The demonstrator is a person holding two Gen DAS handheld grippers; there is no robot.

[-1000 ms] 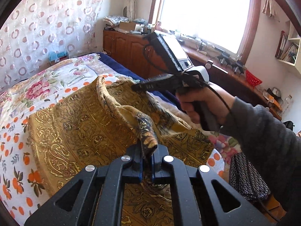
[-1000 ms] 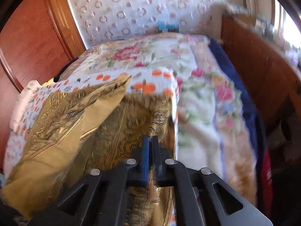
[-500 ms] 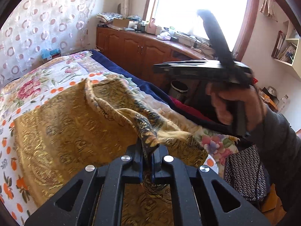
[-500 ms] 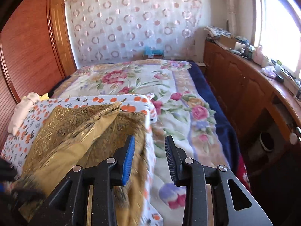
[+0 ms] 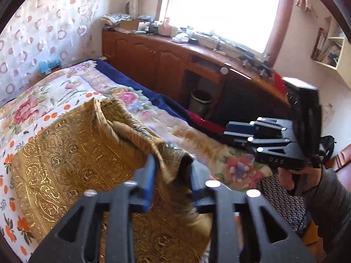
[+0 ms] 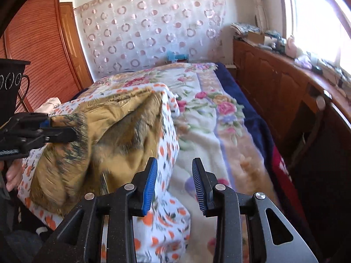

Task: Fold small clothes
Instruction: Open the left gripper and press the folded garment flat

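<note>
A gold patterned cloth (image 5: pixel 65 153) lies half folded on an orange-dotted white sheet (image 5: pixel 13 197) on the bed. My left gripper (image 5: pixel 172 164) hovers over its near right part. Its jaws are opening, and a raised fold of the cloth hangs loosely between them, with the pads no longer pressing it. In the right wrist view the cloth (image 6: pixel 122 135) bulges at the left, with the left gripper (image 6: pixel 65 128) at its fringed corner. My right gripper (image 6: pixel 174 164) stands open over the sheet's edge with nothing between its fingers. The left wrist view shows the right gripper (image 5: pixel 228 131) held off to the right.
A floral blanket (image 6: pixel 208 114) covers the bed. Wooden cabinets (image 5: pixel 153 65) with a cluttered top run under the window, and a waste bin (image 5: pixel 200 103) stands beside the bed. A dark dotted garment (image 5: pixel 283 199) lies at the bed's near right. A wardrobe (image 6: pixel 43 54) stands at the left.
The left jaws, shut on the cloth's fold before, have spread apart. The right gripper let go of the cloth, opened and pulled away to the right of it.
</note>
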